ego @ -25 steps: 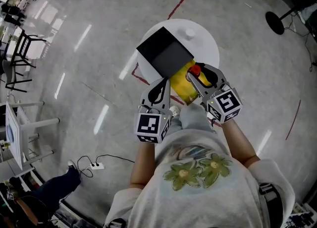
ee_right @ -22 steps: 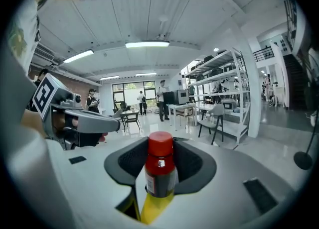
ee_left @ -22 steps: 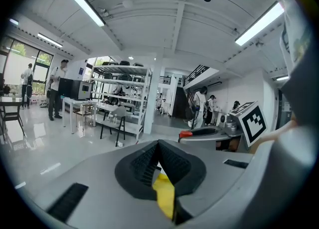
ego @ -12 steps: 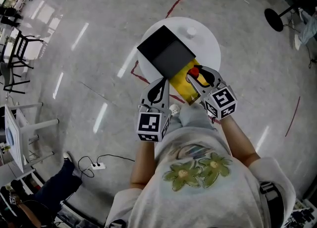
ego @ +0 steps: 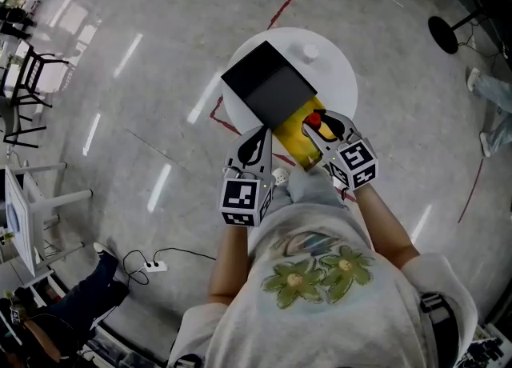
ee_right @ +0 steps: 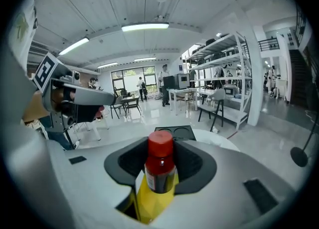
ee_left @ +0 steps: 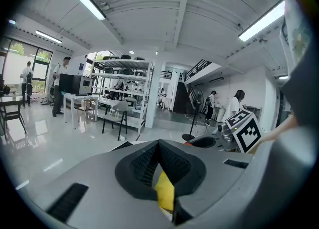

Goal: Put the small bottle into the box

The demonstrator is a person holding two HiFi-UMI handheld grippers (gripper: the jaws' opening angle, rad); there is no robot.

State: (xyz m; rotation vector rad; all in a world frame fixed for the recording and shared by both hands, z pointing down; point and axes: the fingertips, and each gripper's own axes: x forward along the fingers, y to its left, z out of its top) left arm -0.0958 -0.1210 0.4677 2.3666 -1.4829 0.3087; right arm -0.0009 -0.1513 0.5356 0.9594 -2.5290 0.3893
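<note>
Head view: a round white counter [ego: 336, 70] carries an open black box [ego: 268, 86], with a small white object [ego: 310, 52] near the far rim. A yellow pack [ego: 298, 141] lies at the near edge, touching the box. The right tongs [ego: 318, 122] hold the small bottle [ego: 313, 122] over that yellow pack, just beside the box and not in it. The left tongs [ego: 258, 136] hang near the counter's edge.

Left gripper view: the left tongs [ee_left: 158, 146] are clenched, pads meeting at the tips with nothing between them. Yellow [ee_left: 165, 193] shows through the gap below. A black-and-white marker cube [ee_left: 244, 131] sits to the right.

Right gripper view: the right tongs [ee_right: 160, 173] are clamped on the small bottle [ee_right: 160, 171], which stands upright with a red cap [ee_right: 160, 146] and a dark body. Its label print is too small to read. The black box [ee_right: 174, 133] lies beyond on the counter [ee_right: 219, 141]
</note>
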